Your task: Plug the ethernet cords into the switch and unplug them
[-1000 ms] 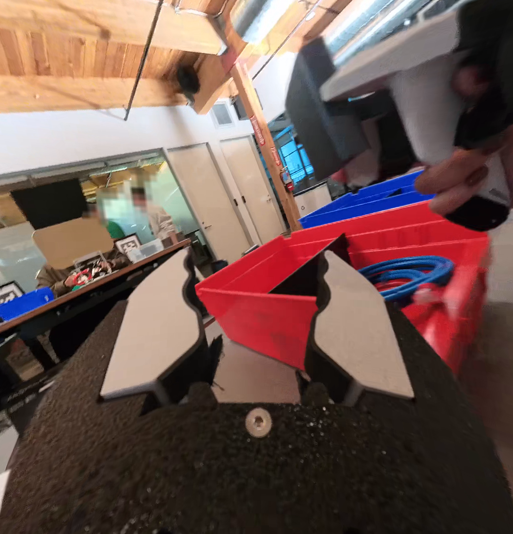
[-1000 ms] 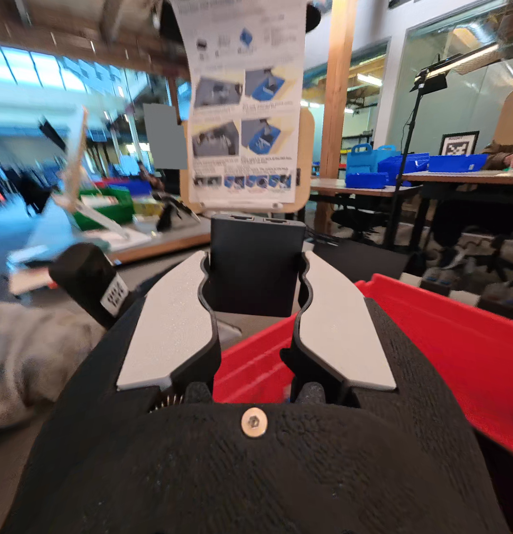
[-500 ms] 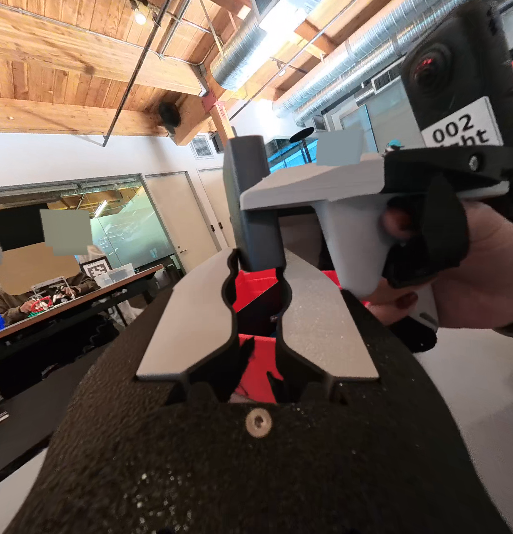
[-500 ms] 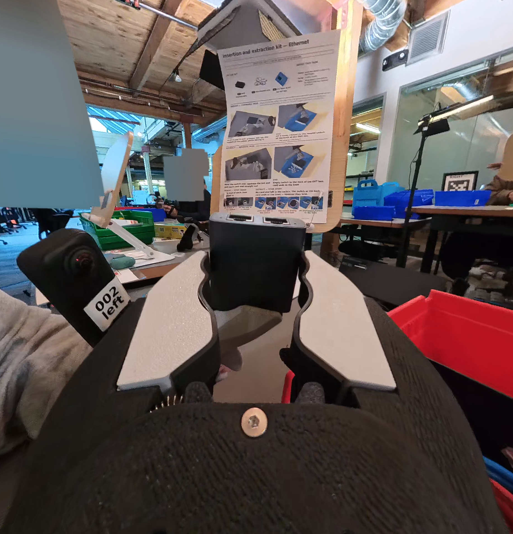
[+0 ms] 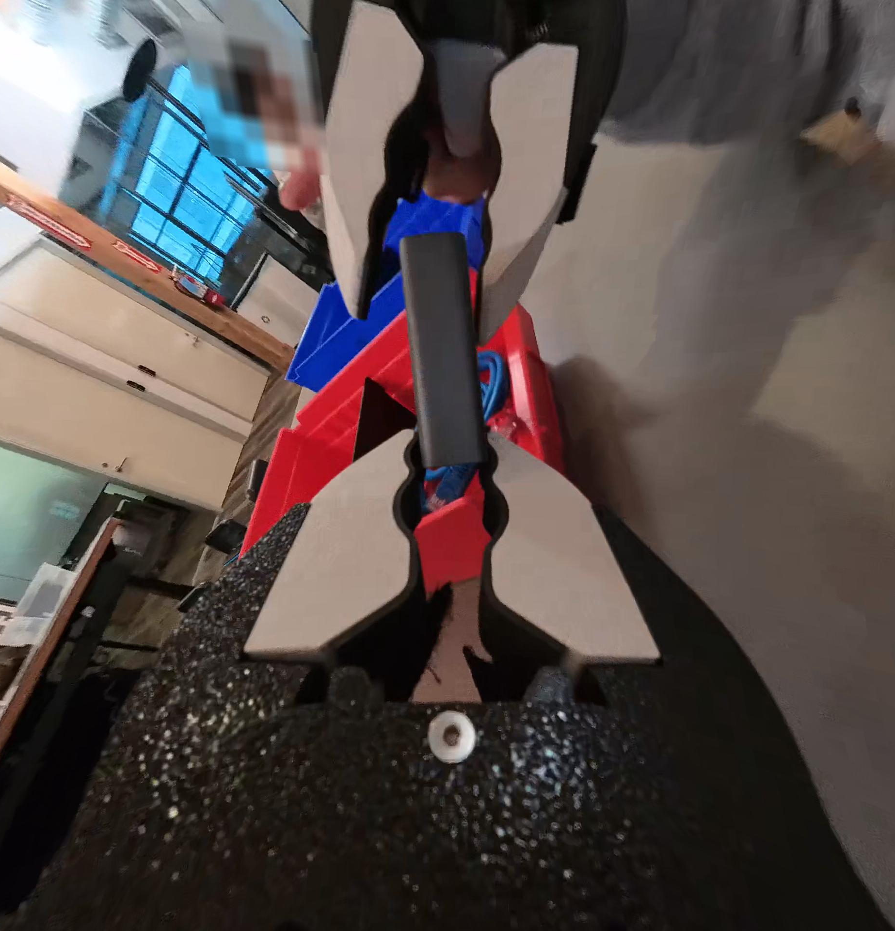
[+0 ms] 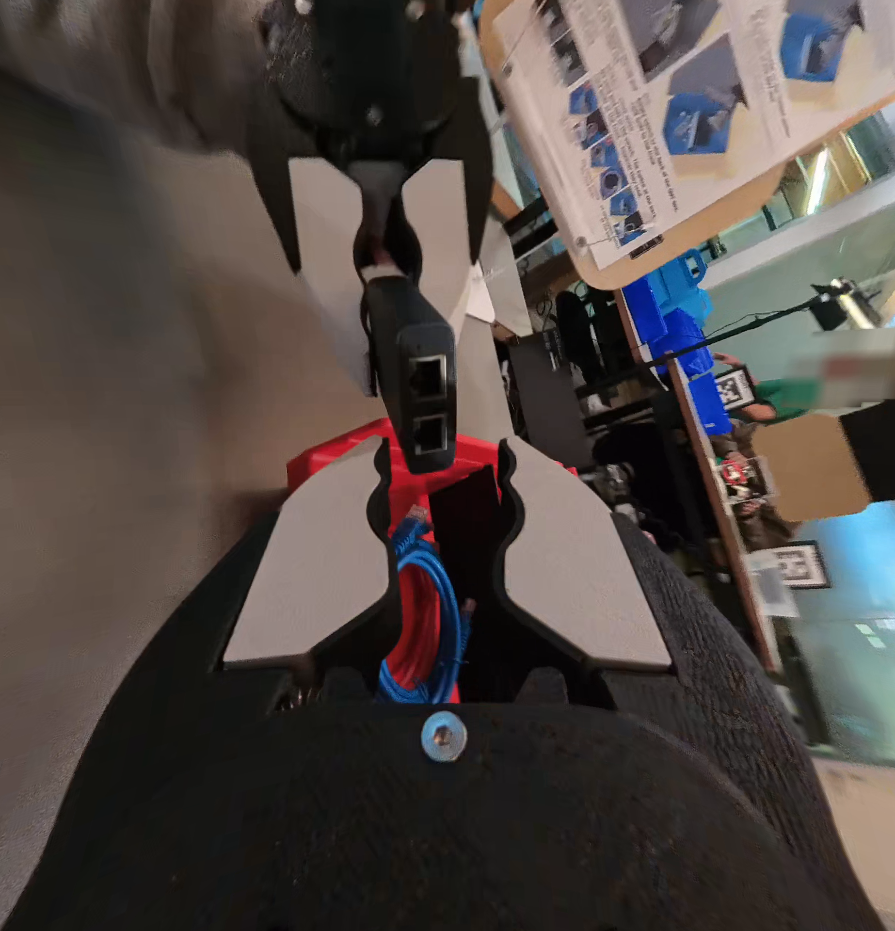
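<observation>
A black box with two network ports [image 6: 425, 398] hangs between the two grippers above a red bin [image 6: 334, 453]. My left gripper [image 5: 448, 448] is shut on one narrow end of the box [image 5: 443, 352]. It shows at the top of the right wrist view [image 6: 385, 262], pinching the far end. My right gripper [image 6: 444, 446] is open, its fingertips standing either side of the port end with gaps. It shows at the top of the left wrist view [image 5: 423, 322]. A coiled blue cable [image 6: 435, 604] lies in the bin.
The red bin [image 5: 334, 443] has a black divider inside, and a blue bin [image 5: 344, 322] stands behind it. A printed sheet on a wooden board [image 6: 687, 126] hangs at the upper right. A long table with blue bins [image 6: 687, 342] and seated people is beyond. Left tips to right tips: about 4 cm.
A second ago the right gripper held the box and the left was open. The left has closed on the box's end, the right has let go, and both views have rolled over the bin.
</observation>
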The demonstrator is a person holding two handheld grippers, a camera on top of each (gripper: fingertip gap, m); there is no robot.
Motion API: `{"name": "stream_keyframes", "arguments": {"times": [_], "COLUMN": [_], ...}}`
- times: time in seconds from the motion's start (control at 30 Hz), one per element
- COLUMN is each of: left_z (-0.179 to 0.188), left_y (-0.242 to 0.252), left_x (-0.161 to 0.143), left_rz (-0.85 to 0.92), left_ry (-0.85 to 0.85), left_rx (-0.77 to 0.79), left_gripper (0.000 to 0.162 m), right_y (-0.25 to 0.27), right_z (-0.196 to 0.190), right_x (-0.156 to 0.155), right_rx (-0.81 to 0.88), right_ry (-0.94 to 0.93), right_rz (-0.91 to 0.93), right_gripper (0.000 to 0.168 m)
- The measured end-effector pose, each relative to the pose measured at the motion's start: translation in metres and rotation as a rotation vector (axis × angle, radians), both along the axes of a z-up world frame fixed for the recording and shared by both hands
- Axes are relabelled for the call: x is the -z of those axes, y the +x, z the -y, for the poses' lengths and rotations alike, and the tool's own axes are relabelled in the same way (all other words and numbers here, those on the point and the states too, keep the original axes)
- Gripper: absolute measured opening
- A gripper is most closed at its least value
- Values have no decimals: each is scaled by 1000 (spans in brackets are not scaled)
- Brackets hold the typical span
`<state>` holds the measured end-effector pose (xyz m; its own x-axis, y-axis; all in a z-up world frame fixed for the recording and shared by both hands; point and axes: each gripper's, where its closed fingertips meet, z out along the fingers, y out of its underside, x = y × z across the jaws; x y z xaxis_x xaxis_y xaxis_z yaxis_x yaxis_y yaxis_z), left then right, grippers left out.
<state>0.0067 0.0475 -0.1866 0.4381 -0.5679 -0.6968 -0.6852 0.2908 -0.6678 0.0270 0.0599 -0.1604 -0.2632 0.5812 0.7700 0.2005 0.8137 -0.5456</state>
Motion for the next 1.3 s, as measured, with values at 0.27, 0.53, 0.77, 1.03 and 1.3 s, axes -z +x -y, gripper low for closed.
{"name": "stream_keyframes", "arguments": {"times": [0.27,0.53,0.77,1.03,1.3], "left_z": [-3,18,34,49,45], "left_y": [-3,13,16,11,-4], "left_x": [-5,-40,-73,-90,-89], "left_rz": [-38,394,851,1042,985], "left_ry": [62,13,-79,-111,-49], "left_rx": [-53,171,385,550,494], "left_gripper": [21,75,72,56,28], "right_y": [-4,-4,-13,-33,-29], "right_z": [3,22,41,62,53], "right_x": [6,-21,-37,-29,-31], "right_rx": [28,-100,-226,-294,-287], "right_ry": [172,-145,-588,-747,-756], "right_rz": [6,-171,-320,-364,-360], "right_gripper": [20,20,19,19,19]}}
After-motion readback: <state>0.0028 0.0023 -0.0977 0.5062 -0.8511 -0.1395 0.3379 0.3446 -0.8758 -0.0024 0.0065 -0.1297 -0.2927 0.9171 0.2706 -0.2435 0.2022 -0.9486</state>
